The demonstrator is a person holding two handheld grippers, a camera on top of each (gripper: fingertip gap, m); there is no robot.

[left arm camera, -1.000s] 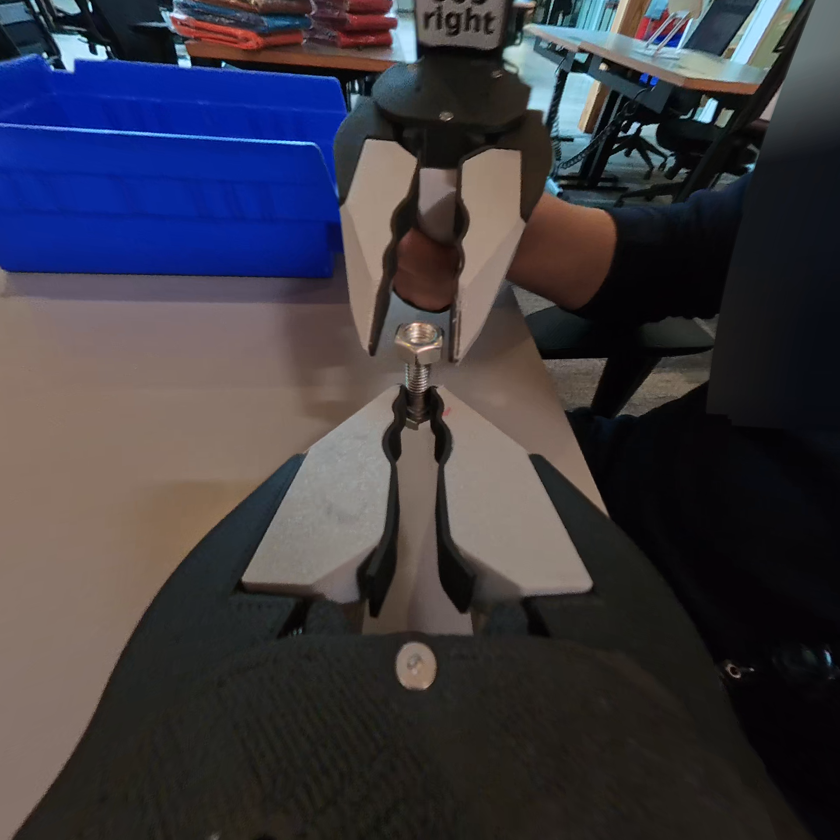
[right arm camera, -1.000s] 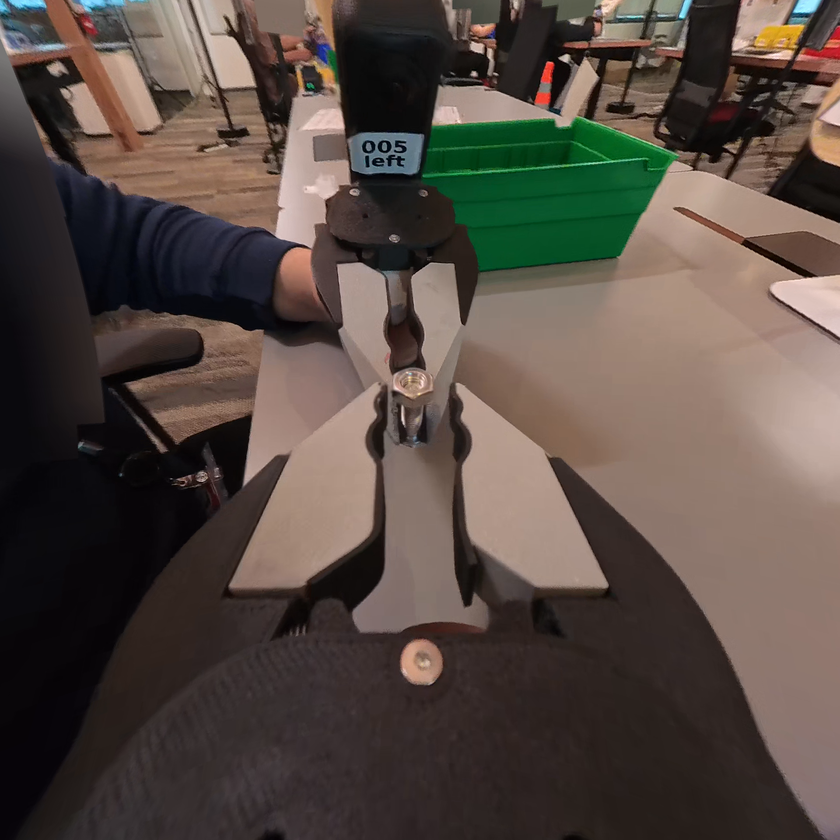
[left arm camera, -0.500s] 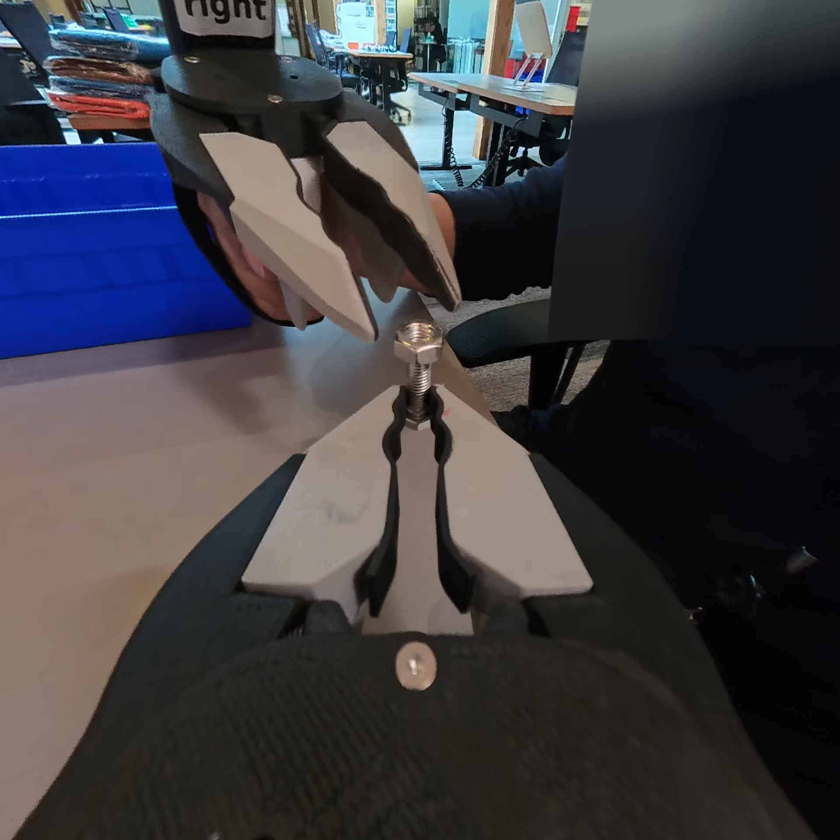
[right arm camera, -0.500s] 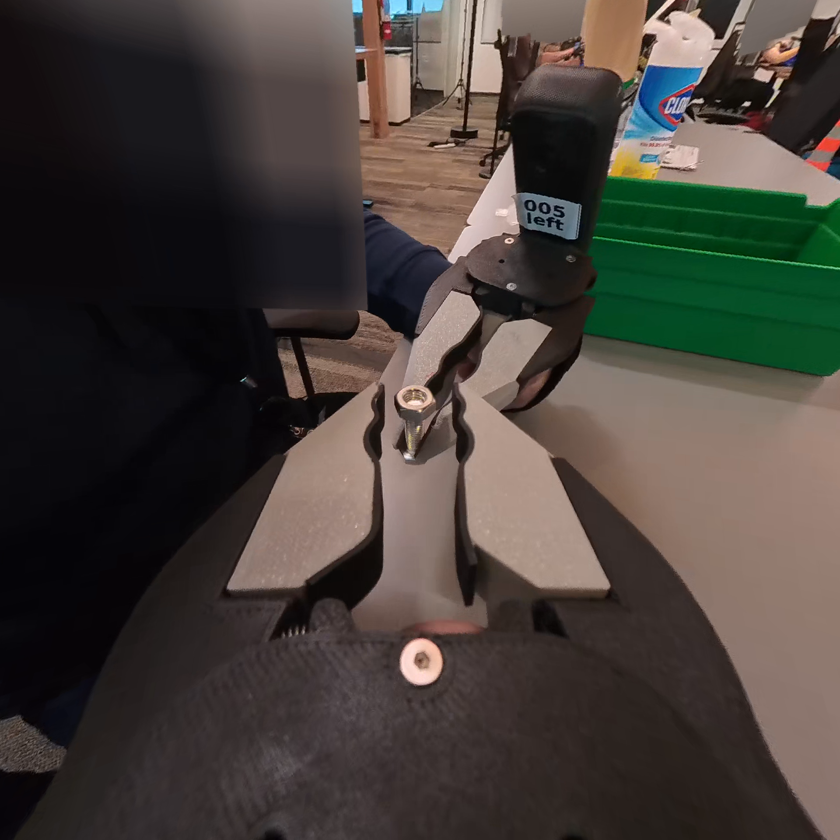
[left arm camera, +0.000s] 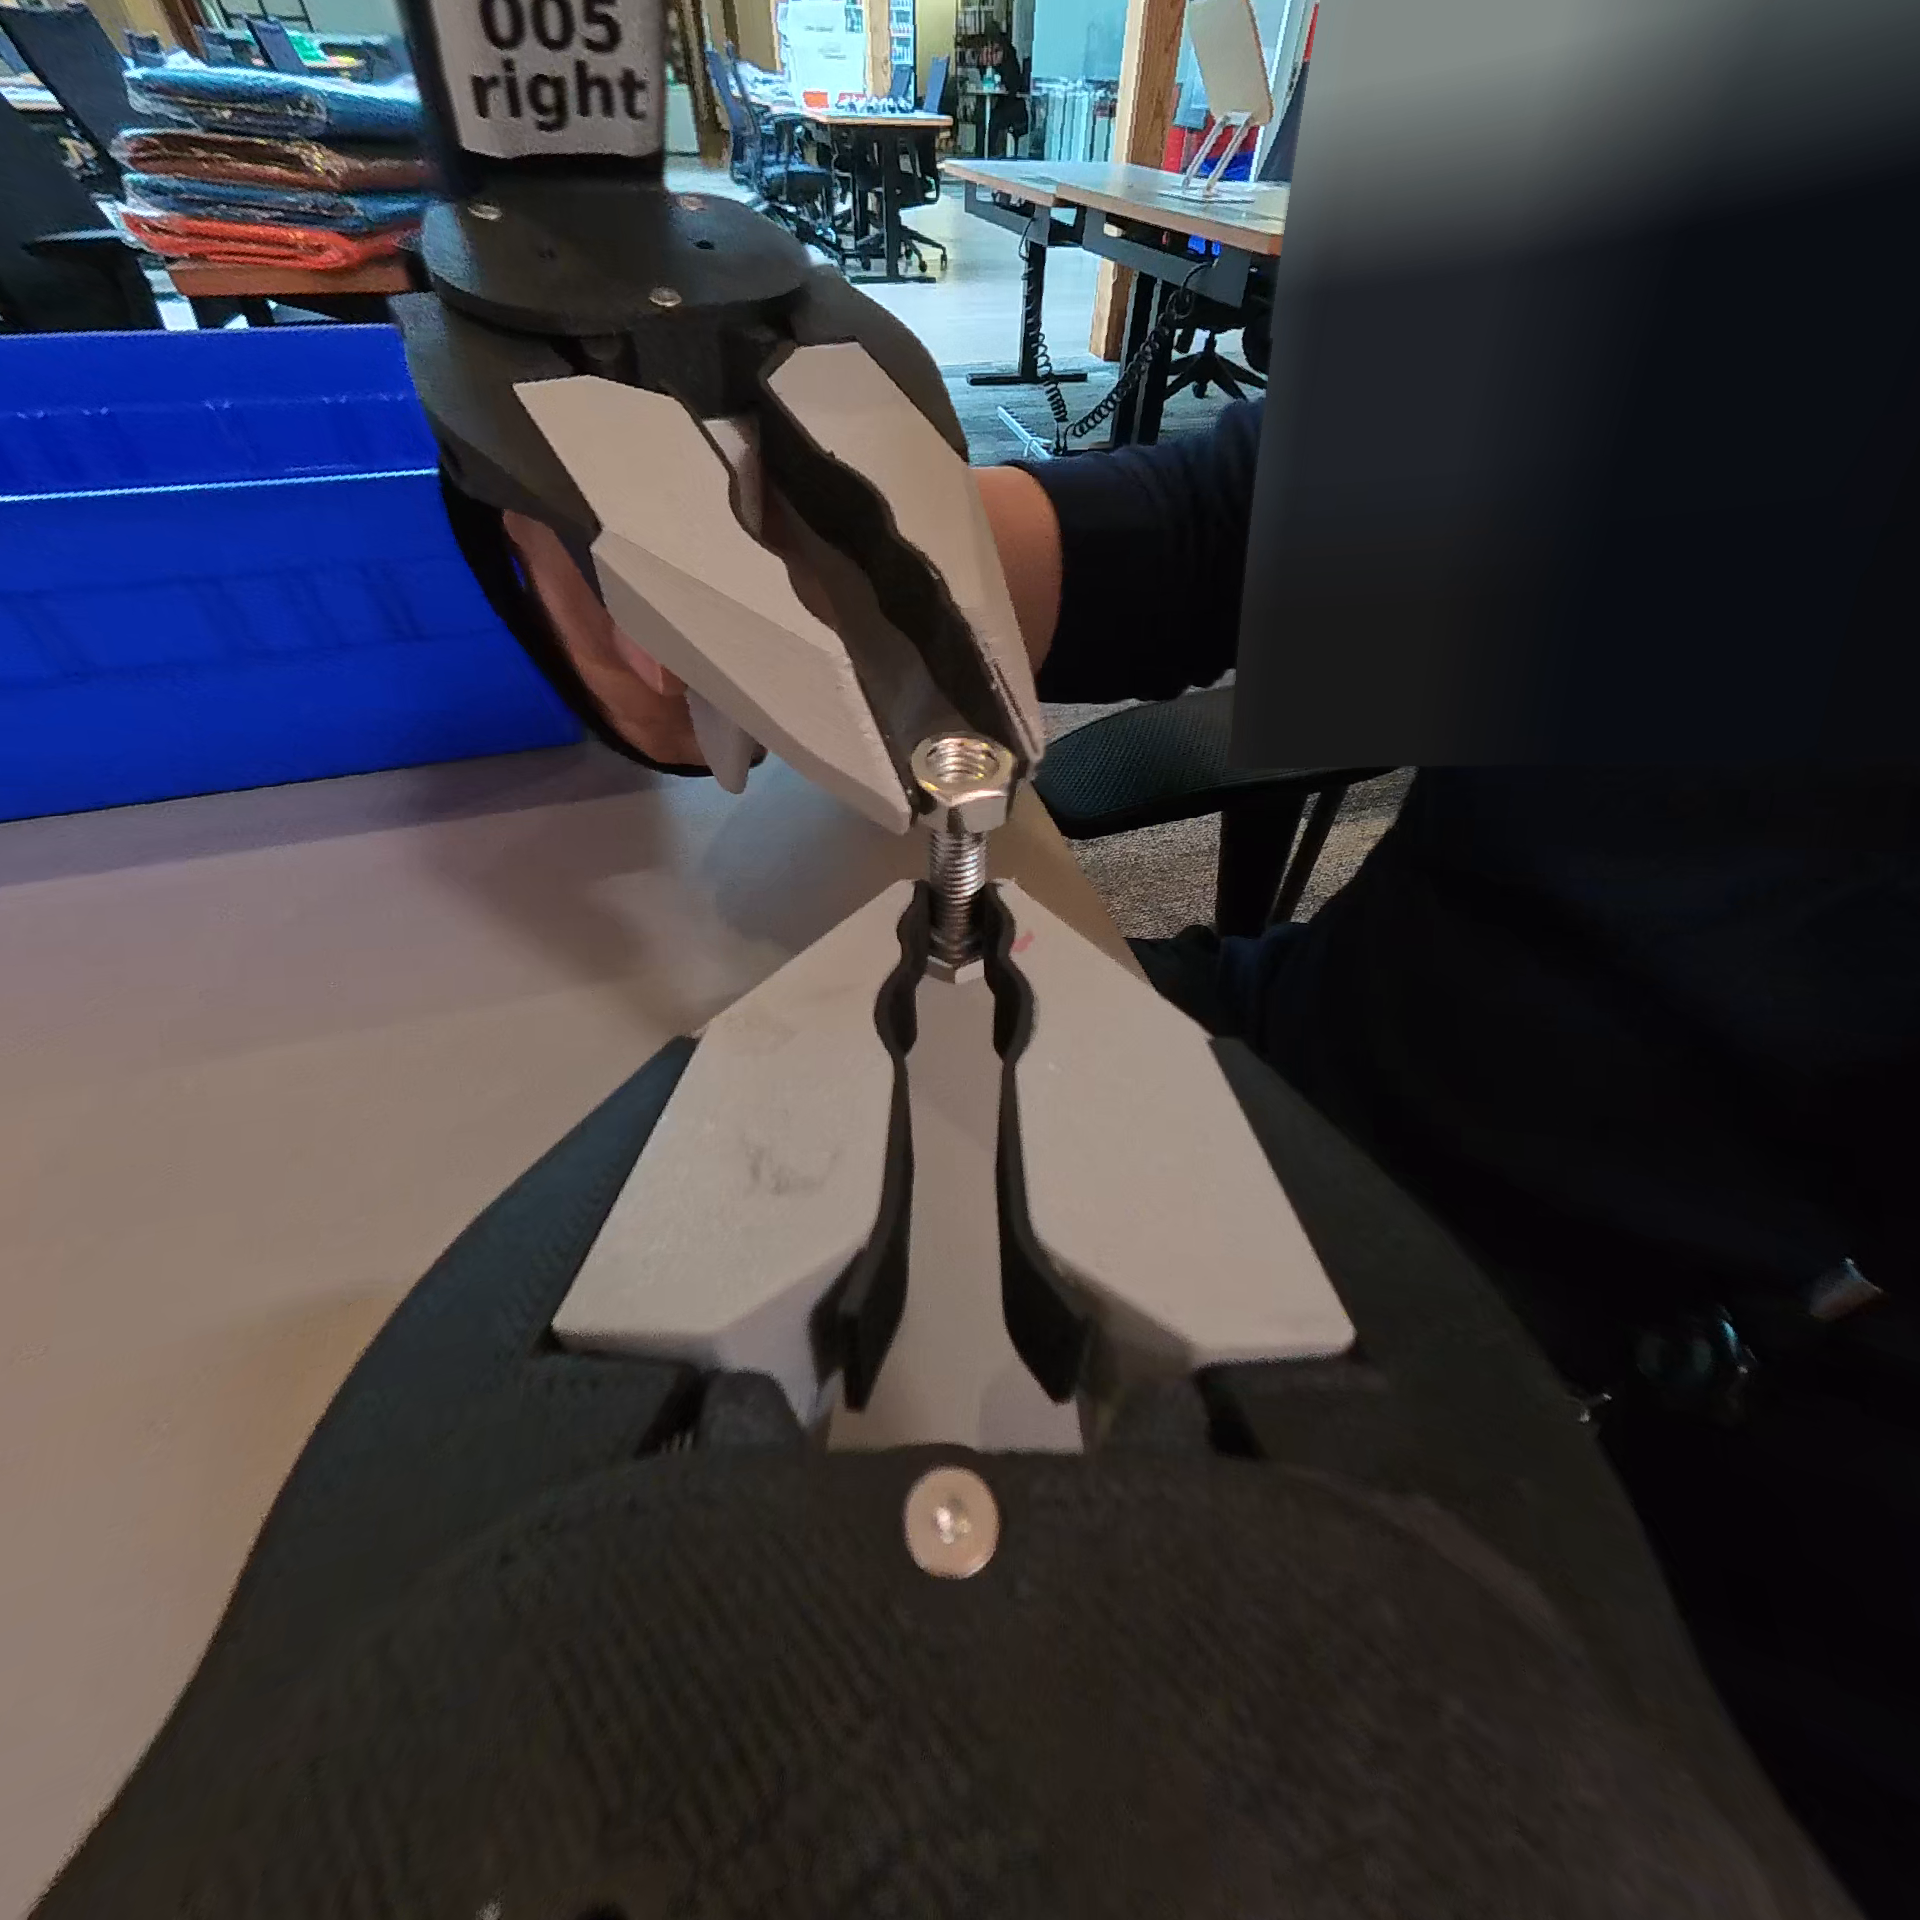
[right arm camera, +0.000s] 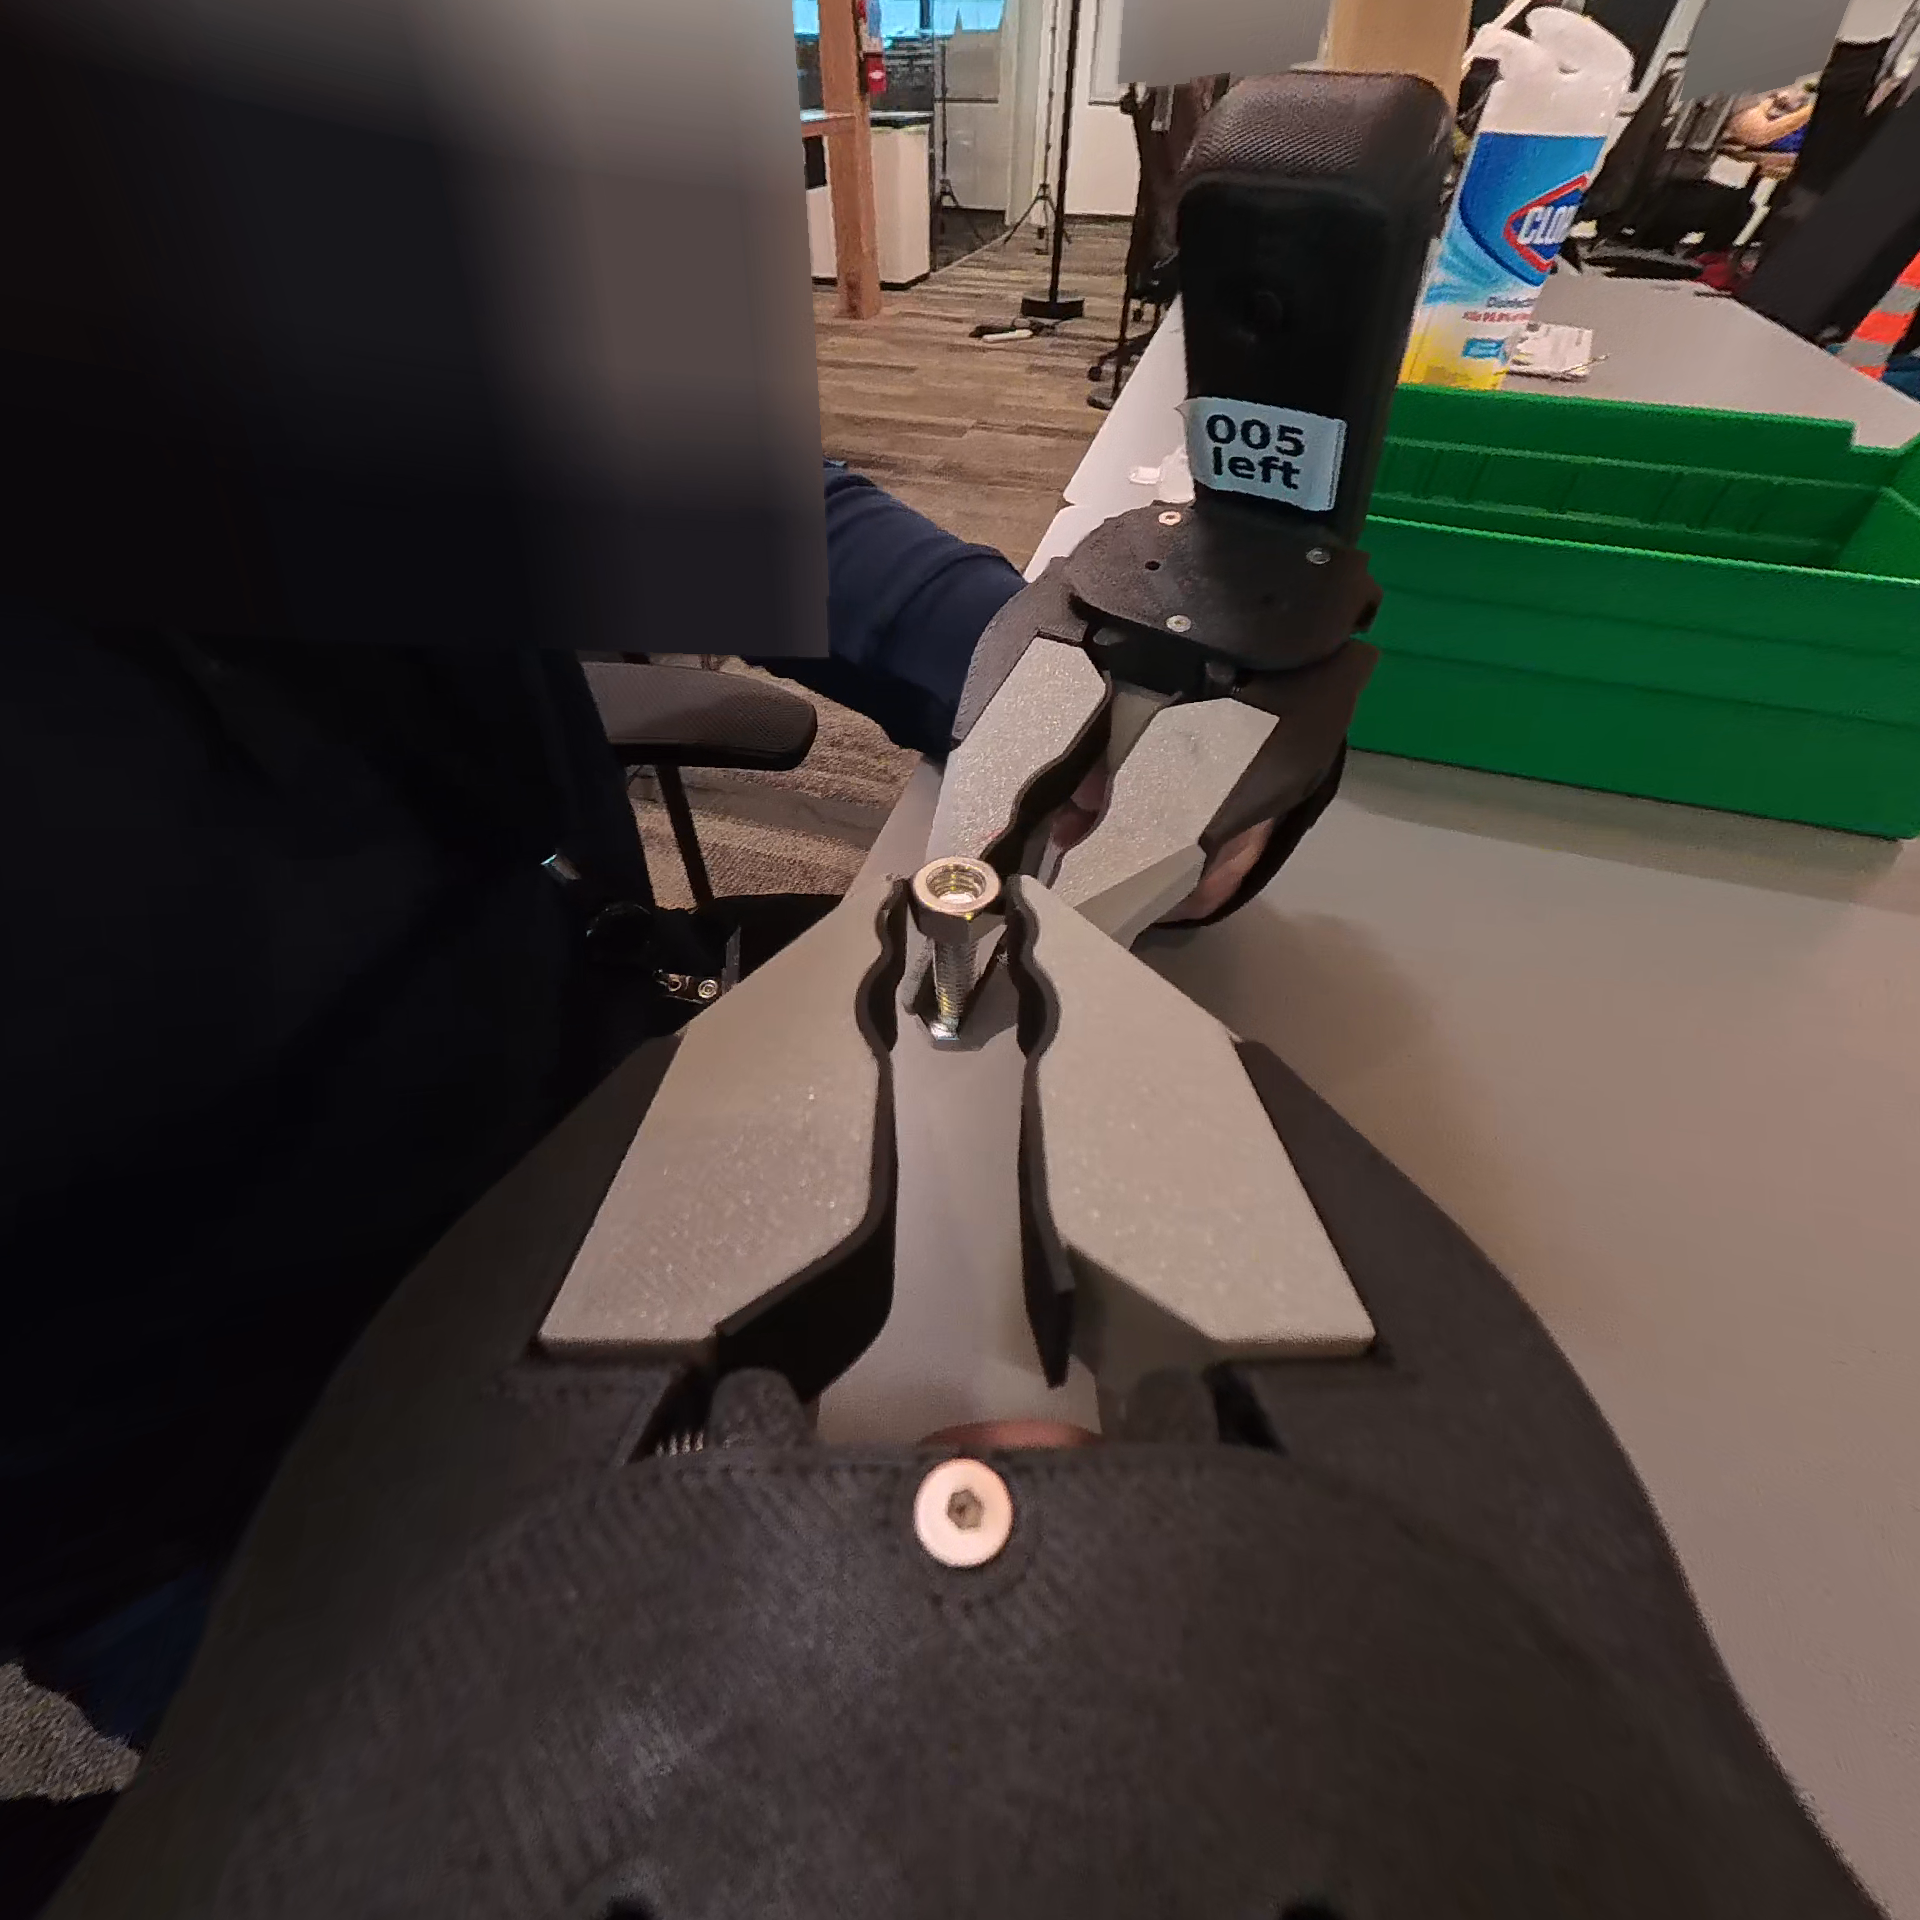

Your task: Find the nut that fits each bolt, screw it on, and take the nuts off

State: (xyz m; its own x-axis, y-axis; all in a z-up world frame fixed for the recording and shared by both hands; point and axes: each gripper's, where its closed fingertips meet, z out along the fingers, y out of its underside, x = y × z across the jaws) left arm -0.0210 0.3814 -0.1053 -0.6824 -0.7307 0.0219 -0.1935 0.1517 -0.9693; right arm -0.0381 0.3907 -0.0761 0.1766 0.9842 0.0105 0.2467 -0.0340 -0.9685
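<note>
Now your left gripper (left arm camera: 954, 925) clamps the bolt (left arm camera: 953, 883) upright at its lower end — right gripper (right arm camera: 956, 914) seemingly pinches the nut (right arm camera: 954, 896) atop it. Small, hard, slick steel — grip its flats.

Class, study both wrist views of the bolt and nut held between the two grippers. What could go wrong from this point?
1. The left gripper pinches only the bolt near its head, so the bolt may spin or tilt when the nut is turned.
2. The right gripper meets the nut at its very fingertips; that shallow hold could slip off the flats.
3. The pair is held above the table near its edge; a freed nut might drop to the floor.
</note>
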